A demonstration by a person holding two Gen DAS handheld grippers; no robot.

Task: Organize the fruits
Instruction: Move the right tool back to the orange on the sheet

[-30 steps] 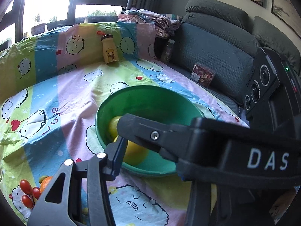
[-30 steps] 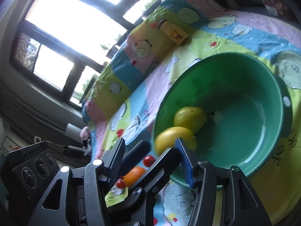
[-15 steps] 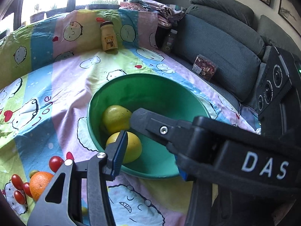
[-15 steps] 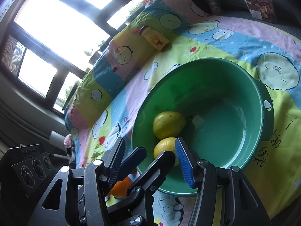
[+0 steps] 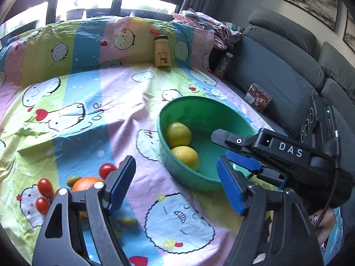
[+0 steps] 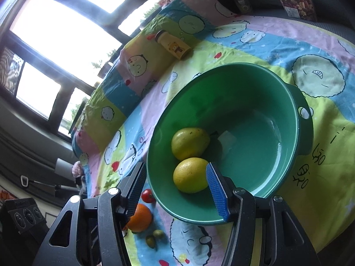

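At the near left, in the left wrist view, the loose fruit lies bunched on the patterned sheet point(image 5: 93, 102): three cherry tomatoes point(image 5: 45, 185) together, a fourth tomato point(image 5: 107, 170) just right of them, one orange point(image 5: 85, 182) partly behind the left gripper point(image 5: 175, 182), and small green olives point(image 5: 127, 221) near it, two of them plain in the right wrist view. The left gripper's jaws stand wide apart with nothing between them, over bare sheet beside the bowl's near-left rim. Far back, one yellow bottle point(image 5: 162, 52) stands upright where the sheet rises.

Right of centre sits one green bowl point(image 5: 177, 173), holding two yellow-green fruits point(image 5: 178, 134) that touch against its left wall; the rest of its floor is open. The right gripper point(image 6: 175, 182) hovers at the bowl's near rim, jaws apart and holding nothing. Further right, a grey sofa point(image 5: 277, 73) borders the sheet, with one snack packet point(image 5: 257, 97) on it.
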